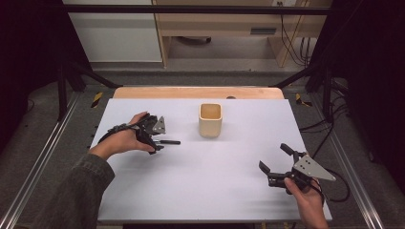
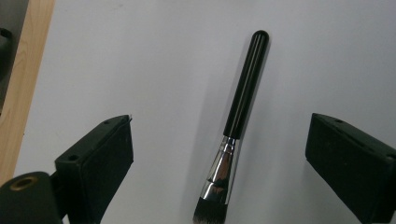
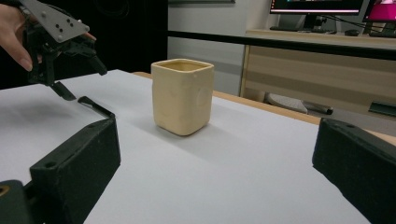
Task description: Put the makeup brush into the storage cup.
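A makeup brush (image 2: 240, 100) with a black handle, silver ferrule and dark bristles lies flat on the white table (image 1: 200, 181). My left gripper (image 2: 219, 123) hangs just above it, open, one jaw on each side and neither touching. From above, the brush handle (image 1: 168, 141) pokes out to the right of that left gripper (image 1: 155, 140). A cream square cup (image 1: 210, 119) stands upright at the middle back. My right gripper (image 1: 273, 156) is open and empty near the front right, facing the cup (image 3: 182, 95) from some way off.
A wooden strip (image 1: 198, 92) runs along the table's far edge. Black frame bars and cables stand beside the table on both sides. In the right gripper view the left gripper (image 3: 81, 79) and the brush handle (image 3: 95, 106) lie left of the cup.
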`<action>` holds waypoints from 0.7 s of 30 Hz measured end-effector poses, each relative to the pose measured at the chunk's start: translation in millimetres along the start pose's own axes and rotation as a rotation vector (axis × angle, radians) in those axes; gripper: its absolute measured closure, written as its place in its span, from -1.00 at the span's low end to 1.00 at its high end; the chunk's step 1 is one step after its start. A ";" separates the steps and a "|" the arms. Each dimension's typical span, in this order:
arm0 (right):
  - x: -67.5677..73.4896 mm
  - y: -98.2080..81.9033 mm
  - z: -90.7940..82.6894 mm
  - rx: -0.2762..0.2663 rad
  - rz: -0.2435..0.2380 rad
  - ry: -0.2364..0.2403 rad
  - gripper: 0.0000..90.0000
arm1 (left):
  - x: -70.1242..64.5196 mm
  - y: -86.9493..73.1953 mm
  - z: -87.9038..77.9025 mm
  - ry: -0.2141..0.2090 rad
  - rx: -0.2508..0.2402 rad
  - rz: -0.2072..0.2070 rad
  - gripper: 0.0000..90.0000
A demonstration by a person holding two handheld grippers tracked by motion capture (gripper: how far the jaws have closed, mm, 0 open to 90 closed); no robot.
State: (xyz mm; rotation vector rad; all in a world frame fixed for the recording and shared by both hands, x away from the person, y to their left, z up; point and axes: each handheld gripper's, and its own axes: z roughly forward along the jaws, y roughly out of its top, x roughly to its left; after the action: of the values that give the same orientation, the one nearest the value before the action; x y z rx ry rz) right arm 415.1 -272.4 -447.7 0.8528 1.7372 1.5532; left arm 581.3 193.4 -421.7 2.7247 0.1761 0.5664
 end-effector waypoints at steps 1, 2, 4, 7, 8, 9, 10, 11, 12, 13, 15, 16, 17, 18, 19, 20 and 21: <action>0.1 0.0 0.1 0.001 -0.001 0.001 -0.97 | 0.0 0.4 0.2 -0.002 0.006 0.006 -0.84; 0.2 0.1 0.1 0.002 -0.001 0.002 -0.97 | -0.2 0.6 0.6 -0.005 0.010 0.008 -0.84; 0.4 0.1 0.0 0.001 -0.001 0.002 -0.97 | -0.2 1.1 1.6 -0.007 0.014 0.012 -0.84; 0.2 0.2 -0.2 -0.002 -0.001 0.002 -0.97 | 0.3 1.9 3.4 -0.012 0.025 0.013 -0.84; 0.1 0.1 -0.2 -0.002 -0.001 0.003 -0.97 | 0.1 1.8 4.4 -0.012 0.025 0.013 -0.83; 0.1 0.0 -0.2 -0.002 -0.002 0.003 -0.97 | 0.3 2.0 4.9 -0.015 0.032 0.018 -0.82; 0.2 0.1 -0.3 -0.001 -0.001 0.003 -0.97 | 0.5 1.9 6.1 -0.016 0.034 0.023 -0.81; 0.3 0.1 -0.4 -0.002 0.000 0.004 -0.97 | 0.3 2.0 7.1 -0.023 0.033 0.020 -0.81; 0.4 0.2 -0.5 -0.003 -0.001 0.005 -0.97 | 0.5 1.8 7.9 -0.029 0.036 0.025 -0.78; 0.5 0.3 -0.6 -0.004 -0.001 0.005 -0.97 | 0.9 1.4 8.5 -0.032 0.039 0.032 -0.76; 0.4 0.2 -0.4 -0.002 0.000 0.003 -0.97 | 1.9 0.7 9.4 -0.037 0.045 0.036 -0.74; 0.2 0.1 -0.2 -0.002 0.000 0.003 -0.97 | 2.2 0.2 9.8 -0.038 0.045 0.035 -0.72; 0.1 0.1 0.0 -0.001 -0.002 0.003 -0.97 | 2.4 -0.1 10.1 -0.040 0.047 0.033 -0.72; 0.2 0.1 0.0 0.000 -0.002 0.003 -0.97 | 3.0 -0.4 10.4 -0.041 0.048 0.032 -0.72; 0.3 0.1 -0.1 0.002 -0.002 0.004 -0.97 | 3.4 -0.8 11.1 -0.041 0.047 0.028 -0.72; 0.4 0.0 0.0 0.000 -0.001 0.003 -0.97 | 3.7 -1.2 11.6 -0.042 0.048 0.029 -0.71; 0.4 0.0 -0.1 0.000 -0.002 0.004 -0.97 | 4.1 -1.5 12.0 -0.046 0.052 0.031 -0.71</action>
State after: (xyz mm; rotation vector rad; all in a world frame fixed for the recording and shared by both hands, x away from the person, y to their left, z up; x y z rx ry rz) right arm 414.8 -272.1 -447.7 0.8488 1.7400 1.5545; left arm 589.8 191.8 -431.1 2.7930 0.1393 0.5139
